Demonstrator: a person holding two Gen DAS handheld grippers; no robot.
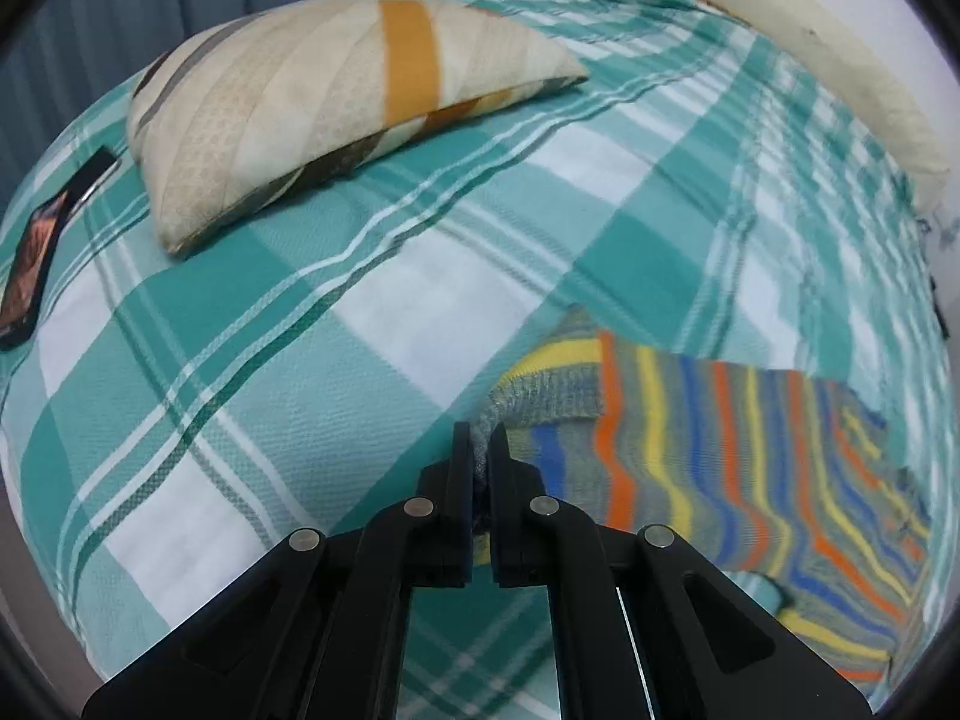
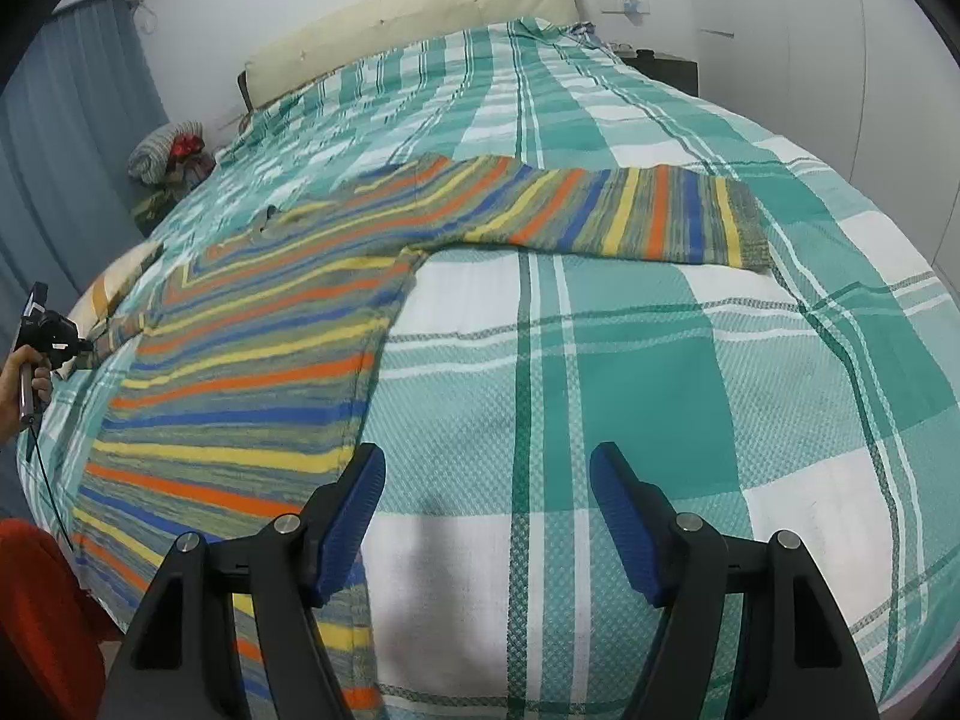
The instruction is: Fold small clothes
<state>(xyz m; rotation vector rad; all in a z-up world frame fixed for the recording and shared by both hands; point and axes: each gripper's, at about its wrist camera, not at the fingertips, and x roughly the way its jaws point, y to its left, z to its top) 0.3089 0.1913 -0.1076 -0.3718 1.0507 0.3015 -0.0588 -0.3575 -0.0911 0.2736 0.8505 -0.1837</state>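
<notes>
Black fingers of the left gripper [image 1: 479,450] are pressing together on a sleeve cuff [image 1: 528,393] of the striped sweater [image 1: 750,468], the grey ribbed edge bunching between them. Only the left wrist view is showing this pinch up close, along with a cream patchwork pillow [image 1: 336,114] lying well apart up the bed and a dark phone-like object [image 1: 36,258] near the left edge of the plaid bedspread [image 1: 360,312].

From the right wrist camera the right gripper [image 2: 487,480] is hovering with its blue-padded fingers [image 2: 354,504] spread wide, holding nothing, the left pad overlapping the sweater's hem edge. This view is laying out the whole sweater [image 2: 258,348]: its body is spreading flat on the left half of the bed, and the far sleeve [image 2: 630,216] is stretching straight out to the right. The left gripper [image 2: 84,348] is appearing small at the far left, gripped by a hand [image 2: 30,378], at the other sleeve's end.

Open bedspread [image 2: 660,390] is running right of the sweater's side edge to the bed's right border. A cream headboard cushion [image 2: 408,24] is bounding the far end.
</notes>
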